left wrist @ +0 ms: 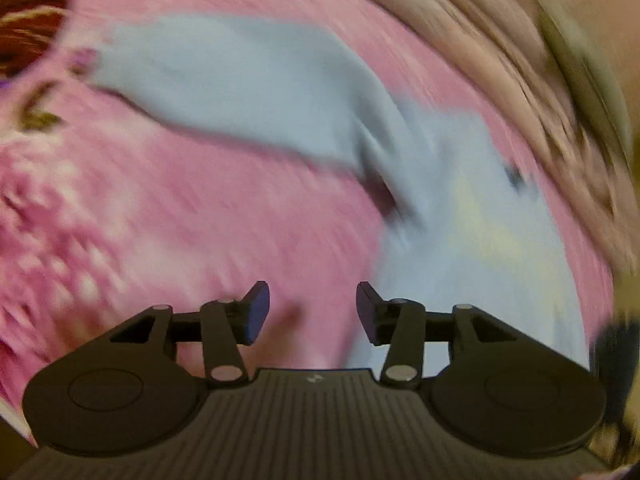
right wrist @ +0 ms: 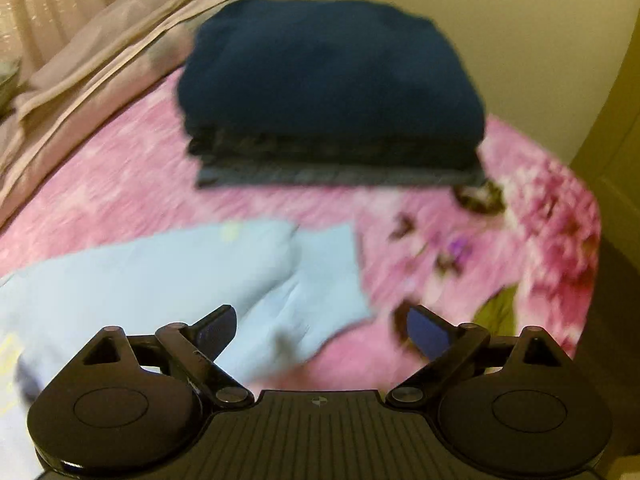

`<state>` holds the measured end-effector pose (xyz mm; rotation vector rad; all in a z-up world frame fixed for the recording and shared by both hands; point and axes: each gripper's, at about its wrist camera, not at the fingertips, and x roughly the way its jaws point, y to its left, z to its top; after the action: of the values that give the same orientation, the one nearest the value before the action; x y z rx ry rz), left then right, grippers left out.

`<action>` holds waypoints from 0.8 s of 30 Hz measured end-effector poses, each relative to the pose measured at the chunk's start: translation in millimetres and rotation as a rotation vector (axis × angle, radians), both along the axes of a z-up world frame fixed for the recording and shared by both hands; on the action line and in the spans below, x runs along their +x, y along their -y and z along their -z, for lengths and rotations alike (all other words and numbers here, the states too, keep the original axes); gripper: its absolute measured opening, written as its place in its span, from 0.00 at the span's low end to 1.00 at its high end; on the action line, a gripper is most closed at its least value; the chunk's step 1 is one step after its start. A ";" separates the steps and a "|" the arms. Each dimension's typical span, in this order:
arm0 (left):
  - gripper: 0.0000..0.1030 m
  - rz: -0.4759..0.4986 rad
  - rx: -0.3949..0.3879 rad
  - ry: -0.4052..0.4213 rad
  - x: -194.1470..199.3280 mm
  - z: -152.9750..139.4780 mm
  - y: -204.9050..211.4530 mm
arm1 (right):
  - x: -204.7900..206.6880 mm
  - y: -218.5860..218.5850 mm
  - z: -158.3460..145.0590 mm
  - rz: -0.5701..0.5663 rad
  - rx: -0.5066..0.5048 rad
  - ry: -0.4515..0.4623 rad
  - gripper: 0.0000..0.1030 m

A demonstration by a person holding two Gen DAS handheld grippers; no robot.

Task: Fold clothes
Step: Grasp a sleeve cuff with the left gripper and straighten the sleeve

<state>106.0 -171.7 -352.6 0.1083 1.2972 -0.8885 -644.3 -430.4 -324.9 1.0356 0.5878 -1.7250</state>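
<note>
Several dark blue folded garments (right wrist: 328,92) sit stacked on the pink floral bedspread (right wrist: 120,192); one pale blue garment (left wrist: 248,92) lies spread, unfolded. Left gripper (left wrist: 313,312) and right gripper (right wrist: 320,328) hover spread apart, empty.

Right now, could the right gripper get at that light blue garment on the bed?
Probably yes. The right gripper is open, holding nothing, and the light blue garment lies flat on the pink bedspread just ahead of it. The dark folded stack sits farther back, clear of the way.

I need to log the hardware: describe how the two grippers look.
Both match. The left gripper and right gripper are matte black, with a ribbed central body, round side housings, silver pivot pins, linkage arms and dark blue finger pads. No cables or sleeves show.
</note>
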 end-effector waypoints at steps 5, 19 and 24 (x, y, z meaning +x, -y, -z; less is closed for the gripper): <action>0.51 -0.206 0.000 0.022 54.9 17.2 2.5 | 37.5 -25.4 11.6 0.013 0.061 0.117 0.92; 0.04 -0.350 -0.086 0.323 116.8 -4.4 -9.8 | 111.7 -29.4 30.5 -0.046 0.139 0.137 0.92; 0.08 -0.315 0.017 0.467 105.1 -14.7 -51.4 | 121.7 -28.6 38.1 -0.085 0.148 0.143 0.92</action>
<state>211.1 -120.3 -337.9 0.1134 0.8546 -0.5395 -522.6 -401.8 -363.1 1.2097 0.6650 -1.5372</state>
